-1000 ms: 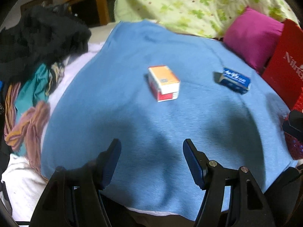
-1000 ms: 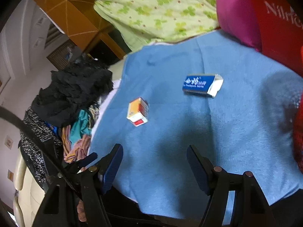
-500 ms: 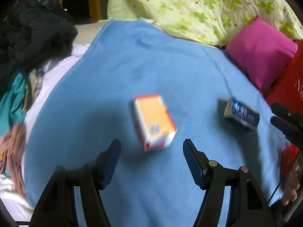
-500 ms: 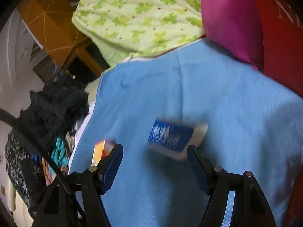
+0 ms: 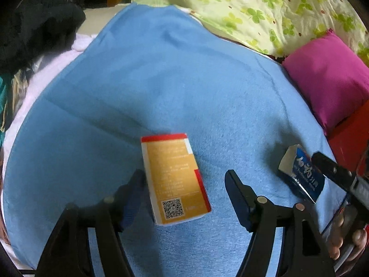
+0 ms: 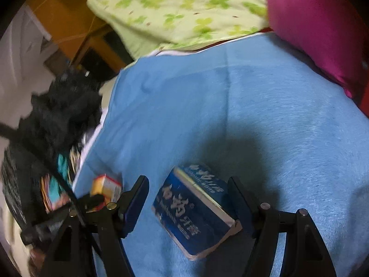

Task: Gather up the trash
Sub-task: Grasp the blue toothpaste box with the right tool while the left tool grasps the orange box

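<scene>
On the blue towel [image 5: 184, 80], both spread tongs now straddle boxes: left [image 5: 184, 191] orange [image 5: 175, 177], right [image 6: 188, 198] blue [image 6: 196, 210].

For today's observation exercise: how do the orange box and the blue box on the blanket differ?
The orange box is orange with red edges and a QR code; the blue box is dark blue with white lettering. The orange box looks closed; the blue box has an end flap open. Both lie flat on the blue blanket.

Two boxes [image 5: 175, 180] [image 6: 196, 212] apart on blanket [image 5: 161, 80], pillow [image 5: 327, 78] behind.
</scene>
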A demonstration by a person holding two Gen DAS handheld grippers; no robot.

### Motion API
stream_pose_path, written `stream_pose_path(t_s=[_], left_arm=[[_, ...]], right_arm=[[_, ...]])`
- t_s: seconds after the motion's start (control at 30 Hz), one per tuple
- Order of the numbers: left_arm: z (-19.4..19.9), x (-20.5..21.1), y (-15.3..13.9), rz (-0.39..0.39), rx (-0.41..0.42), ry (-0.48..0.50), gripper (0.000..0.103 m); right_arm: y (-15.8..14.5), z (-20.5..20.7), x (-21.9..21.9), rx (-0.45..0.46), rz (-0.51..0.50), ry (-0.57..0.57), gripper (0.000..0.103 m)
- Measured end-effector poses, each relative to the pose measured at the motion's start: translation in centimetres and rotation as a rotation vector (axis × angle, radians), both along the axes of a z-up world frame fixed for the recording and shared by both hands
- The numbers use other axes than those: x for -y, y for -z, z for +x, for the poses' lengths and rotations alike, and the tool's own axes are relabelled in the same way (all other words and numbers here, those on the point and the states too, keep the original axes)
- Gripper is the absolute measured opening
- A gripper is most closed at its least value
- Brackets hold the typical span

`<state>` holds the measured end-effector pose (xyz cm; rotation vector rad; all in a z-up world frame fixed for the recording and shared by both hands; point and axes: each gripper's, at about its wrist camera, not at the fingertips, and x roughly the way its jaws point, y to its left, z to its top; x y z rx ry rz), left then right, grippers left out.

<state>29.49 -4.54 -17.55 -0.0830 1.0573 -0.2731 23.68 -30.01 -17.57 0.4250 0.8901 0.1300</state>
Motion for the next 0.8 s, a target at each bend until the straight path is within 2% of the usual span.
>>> stream_pose_path(t_s=[0.2,0.3,0.33,0.4,0.43,0.53,0.7,0.8], left_arm=[[0.0,-1.1,1.5,0.006,-0.035,-0.025,0.072],[-0.2,-1.3,1.8,-0.009,-0.041,-0.027,0.072],[-0.2,-1.3,1.7,-0.004,-0.037,-0.029,0.072],[-0.2,-1.2,1.5,0.000,-0.026,-0.030,0.068],[-0.3,-1.1,1.4,-0.006,-0.022,-0.023,0.060],[-0.4,-1.0,1.3,0.001,-0.017,-0.019,0.058],[-1.9,-0.9,0.3,0.012,0.015,-0.004,0.057],[-3.7,-0.7,-1.1,0.035,0.057,0.010,0.057]], right_arm=[[0.3,-1.1,-4.1,-0.003,-0.207,-0.085,0.082],[1.1,-1.2,-5.8,-0.009,-0.358,-0.087,0.083],[1.3,-1.2,-6.1,-0.004,-0.374,-0.077,0.083],[1.6,-1.2,-6.2,-0.006,-0.380,-0.053,0.083],[1.7,-1.2,-6.1,-0.007,-0.379,-0.040,0.081],[1.5,-1.3,-6.2,-0.002,-0.392,-0.014,0.066],[0.5,-3.2,-5.1,-0.004,-0.285,0.023,0.065],[-0.8,-4.9,-5.2,0.024,-0.262,0.032,0.065]])
